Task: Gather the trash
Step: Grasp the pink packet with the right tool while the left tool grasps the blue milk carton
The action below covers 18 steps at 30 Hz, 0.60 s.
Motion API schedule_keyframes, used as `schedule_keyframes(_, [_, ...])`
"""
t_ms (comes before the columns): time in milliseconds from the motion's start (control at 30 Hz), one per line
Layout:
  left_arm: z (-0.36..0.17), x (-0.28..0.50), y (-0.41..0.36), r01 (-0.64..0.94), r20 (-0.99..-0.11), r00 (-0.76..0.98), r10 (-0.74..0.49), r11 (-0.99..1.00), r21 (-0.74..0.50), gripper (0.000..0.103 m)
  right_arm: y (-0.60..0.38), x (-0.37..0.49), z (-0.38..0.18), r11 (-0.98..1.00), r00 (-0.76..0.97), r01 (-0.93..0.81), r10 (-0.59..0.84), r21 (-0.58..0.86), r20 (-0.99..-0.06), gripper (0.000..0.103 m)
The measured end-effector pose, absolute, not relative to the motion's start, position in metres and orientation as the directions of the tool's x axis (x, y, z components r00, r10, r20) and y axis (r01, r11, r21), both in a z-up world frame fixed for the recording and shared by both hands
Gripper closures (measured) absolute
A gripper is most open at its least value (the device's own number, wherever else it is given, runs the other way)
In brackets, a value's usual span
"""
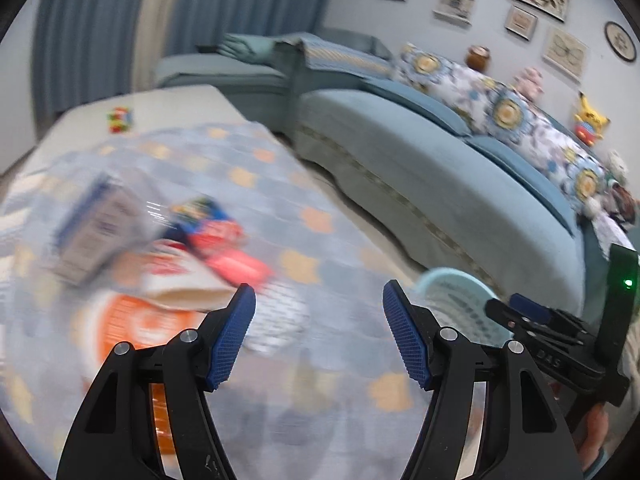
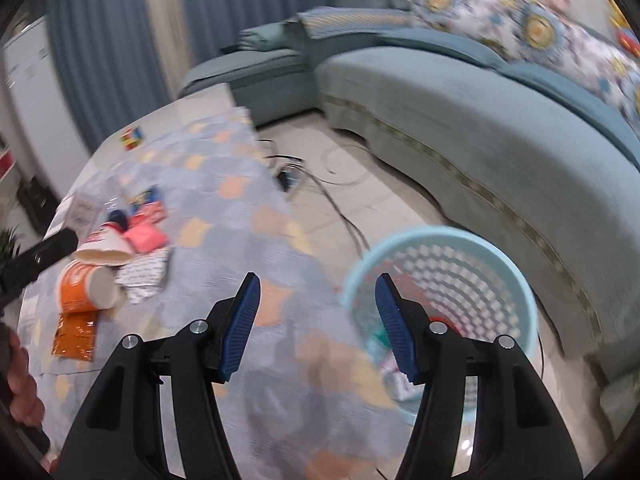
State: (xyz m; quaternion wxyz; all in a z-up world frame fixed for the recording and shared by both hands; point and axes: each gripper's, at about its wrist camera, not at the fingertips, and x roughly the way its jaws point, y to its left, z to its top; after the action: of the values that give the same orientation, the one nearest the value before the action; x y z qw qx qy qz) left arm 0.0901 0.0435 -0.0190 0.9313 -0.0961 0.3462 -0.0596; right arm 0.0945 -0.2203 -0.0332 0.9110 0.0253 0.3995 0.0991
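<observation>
Right wrist: right tool (image 2: 318, 278) wide open, holding nothing.

From my right tongs, the cups (image 2: 94, 276) and wrappers (image 2: 146, 236) lay on the table (image 2: 248, 216) at ten o'clock, the basket (image 2: 440, 280) on the floor at one, the sofa (image 2: 480, 120) behind it.

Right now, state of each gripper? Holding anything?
Left gripper: open, nothing between its fingers, over the table's trash pile.
Right gripper: open, empty, above the table edge beside the blue basket.
</observation>
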Motion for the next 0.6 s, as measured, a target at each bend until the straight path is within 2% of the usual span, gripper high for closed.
schedule_keyframes(300, [-0.007,0.091,0.159,-0.176,-0.611,0.789,0.062,0.976,-0.129,0.028,-0.126,0.111,-0.031,0.934,0.65,-0.331,0.326,0.13,-0.686,0.047])
schedule_keyframes(367, [-0.014,0.095,0.189,-0.205,-0.62,0.78,0.085,0.971,-0.125,0.021,-0.109,0.118,-0.034,0.924,0.641,-0.354,0.353,0.145,-0.682,0.047])
schedule_keyframes(500, [-0.033,0.108,0.228,-0.236,-0.636,0.762,0.122,0.967,-0.098,0.019,-0.077,0.136,-0.045,0.905,0.616,-0.396,0.389,0.158,-0.685,0.047])
schedule_keyframes(600, [-0.051,0.116,0.251,-0.244,-0.651,0.753,0.095,0.959,-0.142,0.019,-0.056,0.155,-0.055,0.891,0.582,-0.423,0.408,0.168,-0.703,0.047])
